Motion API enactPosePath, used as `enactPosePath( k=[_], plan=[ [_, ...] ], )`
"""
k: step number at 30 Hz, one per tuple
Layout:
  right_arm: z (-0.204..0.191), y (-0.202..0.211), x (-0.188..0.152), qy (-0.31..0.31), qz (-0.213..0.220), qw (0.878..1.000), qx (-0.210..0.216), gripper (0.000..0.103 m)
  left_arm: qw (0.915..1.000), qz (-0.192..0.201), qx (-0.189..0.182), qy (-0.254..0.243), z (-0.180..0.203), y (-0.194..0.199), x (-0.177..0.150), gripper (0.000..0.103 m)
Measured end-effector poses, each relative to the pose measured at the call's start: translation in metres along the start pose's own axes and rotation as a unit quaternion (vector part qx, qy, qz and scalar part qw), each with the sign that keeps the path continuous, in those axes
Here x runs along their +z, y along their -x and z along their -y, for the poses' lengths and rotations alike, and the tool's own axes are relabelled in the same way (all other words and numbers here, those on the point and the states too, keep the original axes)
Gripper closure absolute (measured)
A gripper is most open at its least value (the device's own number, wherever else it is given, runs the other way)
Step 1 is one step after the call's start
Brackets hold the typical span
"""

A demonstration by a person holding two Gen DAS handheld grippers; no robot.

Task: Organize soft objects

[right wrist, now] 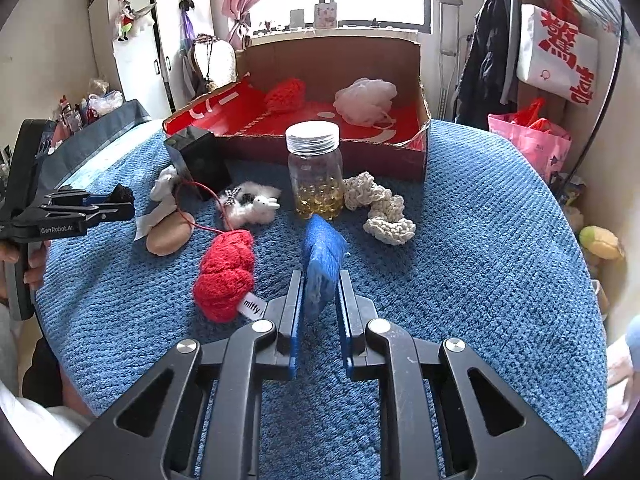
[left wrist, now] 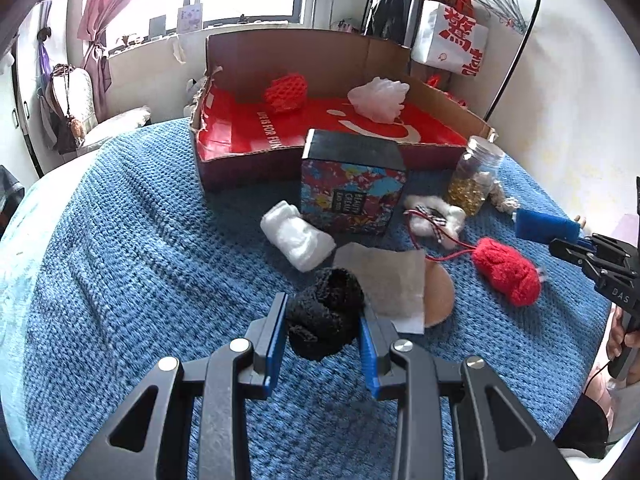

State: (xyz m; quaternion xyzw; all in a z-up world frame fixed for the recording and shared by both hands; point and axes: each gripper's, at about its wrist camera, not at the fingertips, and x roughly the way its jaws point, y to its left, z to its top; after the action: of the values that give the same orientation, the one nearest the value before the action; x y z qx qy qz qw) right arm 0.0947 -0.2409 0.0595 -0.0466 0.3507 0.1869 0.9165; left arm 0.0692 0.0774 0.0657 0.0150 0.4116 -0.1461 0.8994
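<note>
Left gripper (left wrist: 323, 326): pads clamped on a black knitted bundle (left wrist: 326, 312), low over the blue waffle-knit blanket (left wrist: 140, 248).
White rolled cloth (left wrist: 297, 235): on blanket, before the patterned square box (left wrist: 352, 184).
Red cardboard tray (left wrist: 240, 136): holds red mesh pouf (left wrist: 286, 91) and white mesh pouf (left wrist: 378, 98).
Red knitted plush (right wrist: 225, 274): on blanket, left of the right gripper.
Right gripper (right wrist: 319, 292): pads clenched on an upright blue sponge (right wrist: 322, 256).
Clear lidded jar (right wrist: 315, 170): behind the sponge.
Cream crocheted scrunchie (right wrist: 380, 208): right of jar.

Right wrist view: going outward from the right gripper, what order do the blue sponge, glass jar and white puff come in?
1. Blue sponge, clamped in the right gripper.
2. Glass jar, straight ahead on the blanket.
3. White puff, far back inside the cardboard box.
</note>
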Motion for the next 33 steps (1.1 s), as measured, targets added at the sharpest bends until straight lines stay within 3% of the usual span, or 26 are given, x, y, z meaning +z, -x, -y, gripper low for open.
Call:
enactPosePath(
  k=[11, 18, 27, 31, 33],
  plan=[
    [0.014, -0.014, 0.027, 0.008, 0.002, 1.0, -0.026, 0.089, 0.9991, -0.013, 0.04, -0.004, -0.022, -0.019, 0.034, 0.069],
    [0.015, -0.024, 0.039, 0.015, -0.004, 1.0, -0.02, 0.092, 0.9992, -0.012, 0.036, -0.007, -0.026, -0.027, 0.052, 0.069],
    [0.014, -0.022, 0.035, 0.011, -0.015, 1.0, -0.011, 0.092, 0.9995, -0.02, 0.024, -0.006, -0.021, -0.031, 0.044, 0.069],
    [0.011, -0.024, 0.032, 0.01, -0.03, 0.999, 0.009, 0.091, 0.9997, -0.02, 0.017, -0.002, -0.019, -0.028, 0.039, 0.063],
    [0.009, -0.027, 0.03, 0.012, -0.036, 0.999, 0.01, 0.09, 0.9997, -0.021, 0.015, -0.003, -0.019, -0.028, 0.036, 0.053]
  ],
)
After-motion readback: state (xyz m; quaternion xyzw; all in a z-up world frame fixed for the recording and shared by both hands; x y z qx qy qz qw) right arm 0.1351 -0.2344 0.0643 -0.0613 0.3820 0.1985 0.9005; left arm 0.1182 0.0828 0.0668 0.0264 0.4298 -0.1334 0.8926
